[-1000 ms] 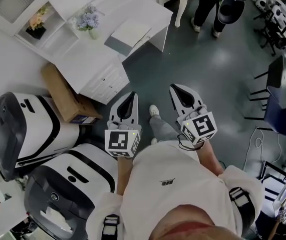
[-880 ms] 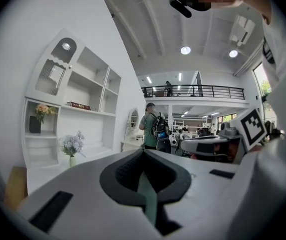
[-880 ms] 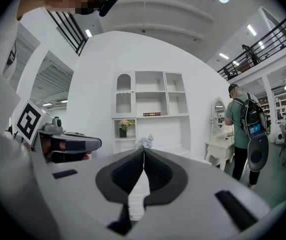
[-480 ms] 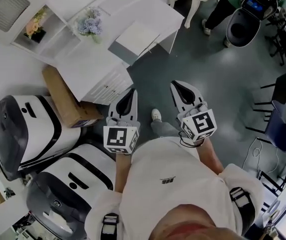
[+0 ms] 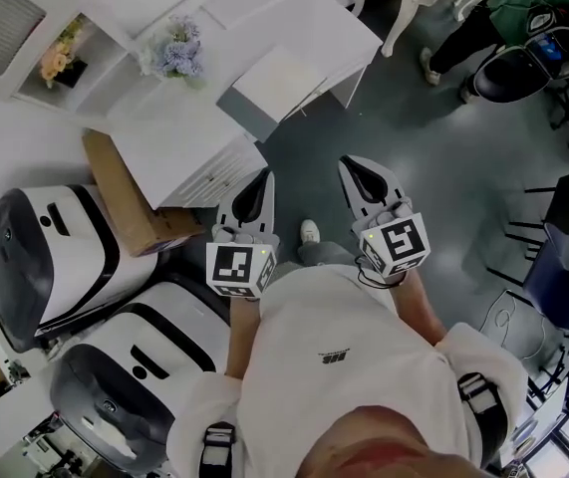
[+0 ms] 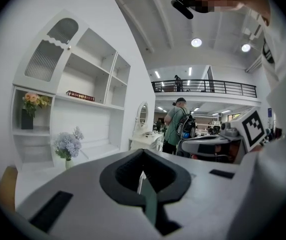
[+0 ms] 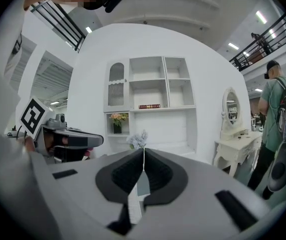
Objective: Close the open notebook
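Since the earlier frame: the white desk (image 5: 154, 118) and the notebook (image 5: 276, 83) now sit a little lower and farther right in our head view. The person in green (image 5: 528, 3) has slid into the top right corner. Both grippers keep their pose in front of our torso.
Left gripper: the left gripper (image 5: 263, 179) has its jaws pressed together with nothing gripped. Its tip points toward the desk's front edge.
Right gripper: the right gripper (image 5: 354, 170) also has its jaws pressed together on nothing, and it sits over the grey floor beside the left one.
Notebook: it lies on the desk near the front right corner, well apart from both grippers. A white page faces up, with a grey strip along its lower left side.
Hard to make out: we cannot read anything on the page. The person in green is cut off by the top edge. The white-and-black machines (image 5: 45, 262) at our left are partly hidden by our shoulder and the frame edge.
Containers: a vase (image 5: 169, 53) on the desk holds pale blue flowers. A dark pot (image 5: 60, 63) in a shelf compartment holds orange flowers. A reddish book (image 6: 80, 96) lies on an upper shelf. The cardboard box (image 5: 120, 192) stands between desk and machines, and we cannot see its contents.
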The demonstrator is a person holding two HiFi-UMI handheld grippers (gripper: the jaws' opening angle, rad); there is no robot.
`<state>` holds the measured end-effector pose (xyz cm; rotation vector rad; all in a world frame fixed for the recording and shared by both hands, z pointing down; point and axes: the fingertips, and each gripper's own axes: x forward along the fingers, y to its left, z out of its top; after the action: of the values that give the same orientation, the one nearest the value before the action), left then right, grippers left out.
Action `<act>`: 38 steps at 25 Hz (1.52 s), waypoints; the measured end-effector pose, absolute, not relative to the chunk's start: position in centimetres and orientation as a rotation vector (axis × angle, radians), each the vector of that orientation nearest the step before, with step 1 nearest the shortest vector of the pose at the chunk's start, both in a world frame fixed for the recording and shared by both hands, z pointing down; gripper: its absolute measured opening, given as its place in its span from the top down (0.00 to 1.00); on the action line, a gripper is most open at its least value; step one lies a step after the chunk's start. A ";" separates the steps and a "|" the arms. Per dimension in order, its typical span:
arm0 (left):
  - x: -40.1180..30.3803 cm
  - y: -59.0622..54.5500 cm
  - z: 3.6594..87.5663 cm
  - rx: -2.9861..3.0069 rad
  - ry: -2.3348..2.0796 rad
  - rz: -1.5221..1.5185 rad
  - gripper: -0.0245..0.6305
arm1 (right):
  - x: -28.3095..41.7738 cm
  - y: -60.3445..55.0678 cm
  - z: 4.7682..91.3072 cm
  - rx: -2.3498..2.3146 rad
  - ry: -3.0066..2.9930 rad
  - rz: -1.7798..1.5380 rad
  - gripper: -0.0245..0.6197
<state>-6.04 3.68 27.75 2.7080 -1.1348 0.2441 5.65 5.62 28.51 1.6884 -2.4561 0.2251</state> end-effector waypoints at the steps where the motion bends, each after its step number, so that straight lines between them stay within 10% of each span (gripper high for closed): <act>1: -5.8 3.3 28.0 2.702 -1.141 0.245 0.96 | 6.0 5.1 28.8 1.681 -2.458 0.227 0.97; 38: -5.8 -11.7 40.9 2.334 -1.381 0.296 0.96 | 5.6 -12.4 40.1 1.197 -2.513 0.304 0.97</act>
<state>-5.83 -11.66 40.88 2.3335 -1.3813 0.2960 5.64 -12.37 40.08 1.1969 -2.5132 0.3041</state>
